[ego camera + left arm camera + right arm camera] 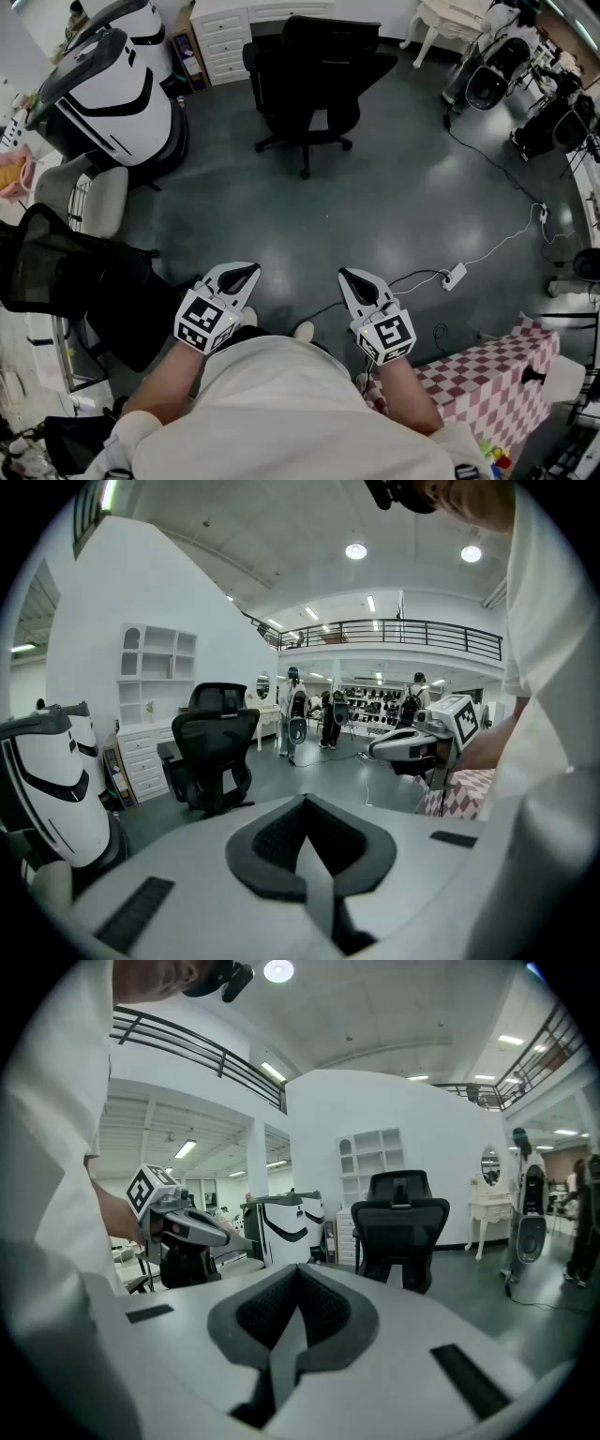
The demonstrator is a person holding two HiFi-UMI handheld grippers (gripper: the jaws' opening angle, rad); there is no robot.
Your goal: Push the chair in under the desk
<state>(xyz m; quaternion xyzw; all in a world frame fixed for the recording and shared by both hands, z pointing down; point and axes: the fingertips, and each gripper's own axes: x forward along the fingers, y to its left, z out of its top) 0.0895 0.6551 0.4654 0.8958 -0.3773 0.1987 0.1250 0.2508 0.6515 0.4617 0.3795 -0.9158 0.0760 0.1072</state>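
Observation:
A black office chair (314, 80) stands out on the grey floor, a little way in front of the white desk (253, 17) at the far wall; its back faces me. The same chair (214, 757) shows across the room in the left gripper view, and as the chair (401, 1227) in the right gripper view. My left gripper (246, 273) is held low near my body, jaws shut with nothing between them. My right gripper (349, 277) hangs beside it, also shut and empty. Both grippers are far from the chair.
A large white-and-black machine (117, 89) stands at the left, with a black mesh chair (66, 272) near my left side. A cable and power strip (454, 276) lie on the floor at the right. A checkered cloth (487, 375) covers something at lower right. Equipment (548, 117) crowds the far right.

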